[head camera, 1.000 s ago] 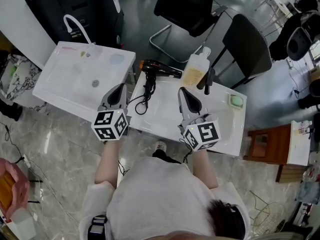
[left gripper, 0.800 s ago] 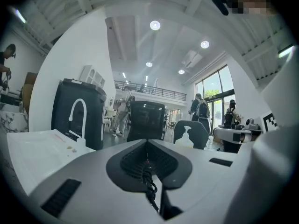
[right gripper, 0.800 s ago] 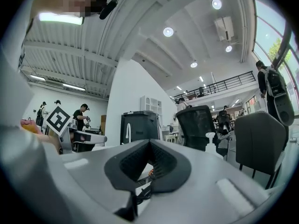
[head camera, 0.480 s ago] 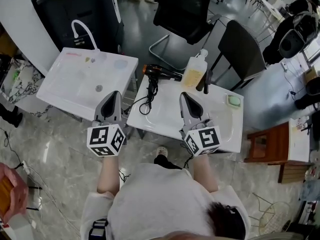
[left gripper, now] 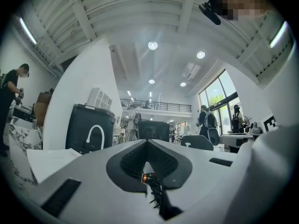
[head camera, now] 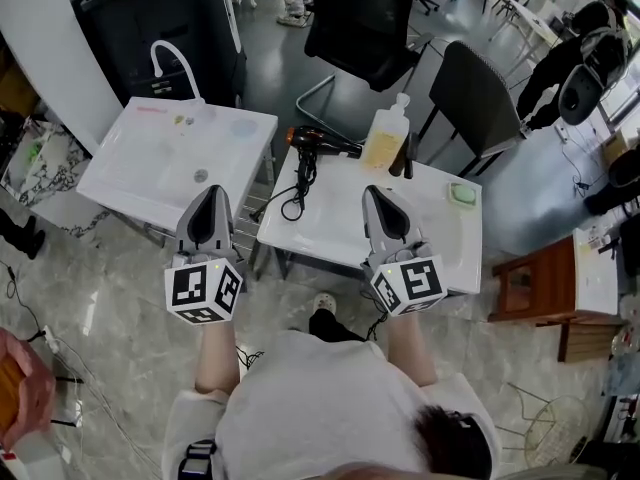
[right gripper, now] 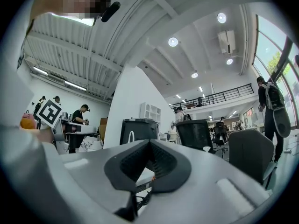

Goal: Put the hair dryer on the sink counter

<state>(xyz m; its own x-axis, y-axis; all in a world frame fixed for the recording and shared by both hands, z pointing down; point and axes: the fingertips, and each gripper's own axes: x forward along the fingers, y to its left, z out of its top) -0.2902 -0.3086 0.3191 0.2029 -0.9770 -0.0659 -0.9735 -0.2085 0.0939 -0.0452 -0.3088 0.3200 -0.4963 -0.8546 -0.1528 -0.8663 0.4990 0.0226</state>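
hair dryer [head camera: 322, 143] on white table [head camera: 330, 236], upper centre, barrel left-right, handle pointing down-frame | left tongs [head camera: 210, 193], right tongs [head camera: 376, 193] both pressed together, empty | dryer up-frame between them, right tongs likely nearer

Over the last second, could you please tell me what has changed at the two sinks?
Both grippers drew back toward the person: the left gripper to the near edge of the left sink, the right gripper toward the front edge of the sink counter. Both stayed shut and empty. The hair dryer, bottle and green soap lie unmoved on that counter.
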